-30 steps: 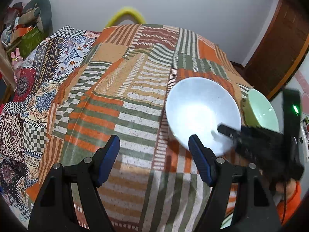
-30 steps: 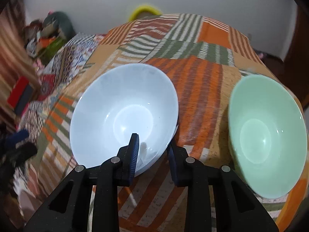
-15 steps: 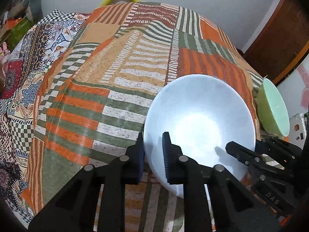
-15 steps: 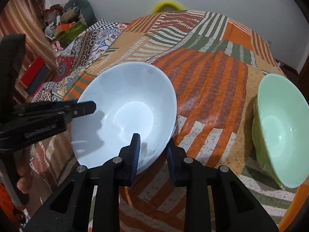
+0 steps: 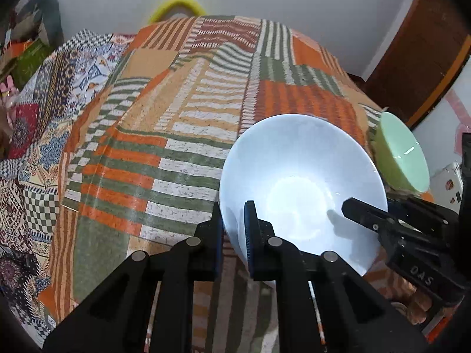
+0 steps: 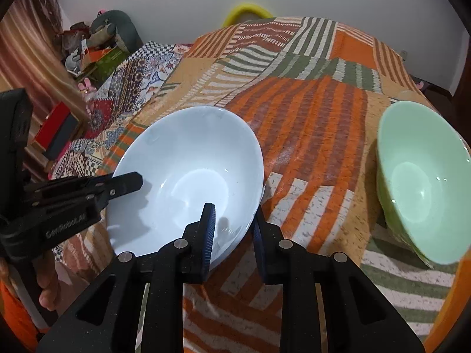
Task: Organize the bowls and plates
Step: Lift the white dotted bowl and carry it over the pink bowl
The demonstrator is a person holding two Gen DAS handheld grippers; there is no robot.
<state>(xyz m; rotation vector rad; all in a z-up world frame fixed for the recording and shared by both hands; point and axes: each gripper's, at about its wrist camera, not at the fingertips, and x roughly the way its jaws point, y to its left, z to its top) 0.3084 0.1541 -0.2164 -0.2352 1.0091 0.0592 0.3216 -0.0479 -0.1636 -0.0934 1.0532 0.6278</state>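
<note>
A white bowl (image 5: 303,182) is held tilted above the striped bedspread. My left gripper (image 5: 234,229) is shut on its near-left rim. My right gripper (image 6: 232,229) is shut on the rim of the same white bowl (image 6: 188,176) at its near-right side. In the left wrist view the right gripper (image 5: 353,209) reaches in from the right. In the right wrist view the left gripper (image 6: 129,182) reaches in from the left. A pale green bowl (image 6: 424,179) stands on the bedspread to the right; it also shows in the left wrist view (image 5: 400,153).
The striped orange, green and white bedspread (image 5: 182,123) covers the surface. A patterned quilt (image 5: 35,123) lies to the left. Boxes and soft toys (image 6: 97,50) sit at the far left. A yellow ring (image 6: 247,11) stands by the back wall. A wooden door (image 5: 418,47) stands at right.
My left gripper went from open and away from the bowl to shut on its near-left rim. My right gripper kept its hold. The green bowl has not moved.
</note>
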